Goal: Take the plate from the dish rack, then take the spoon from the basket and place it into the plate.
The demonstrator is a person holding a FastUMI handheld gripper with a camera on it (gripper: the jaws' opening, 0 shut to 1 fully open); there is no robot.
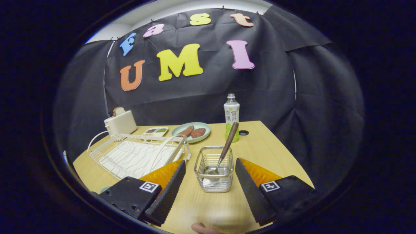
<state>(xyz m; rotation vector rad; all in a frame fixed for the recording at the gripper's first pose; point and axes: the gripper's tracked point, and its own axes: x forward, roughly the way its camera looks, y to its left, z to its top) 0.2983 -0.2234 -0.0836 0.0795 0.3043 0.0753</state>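
Two fingers [169,188] spread wide, empty, flanking basket [214,169].

a white toaster [121,122] holding a slice of bread [118,110], a small sauce tray [155,130] and a drink bottle [231,117] stand at the wooden table's [276,156] far side.

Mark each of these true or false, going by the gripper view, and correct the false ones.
1. The gripper is open. True.
2. The spoon lies on the green plate. False: it stands in the wire basket, handle leaning up.
3. The basket sits between the fingers. True.
4. The dish rack holds a plate. False: no plate stands in it.
5. The green plate by the bottle is empty. False: it carries two brown pieces of food.
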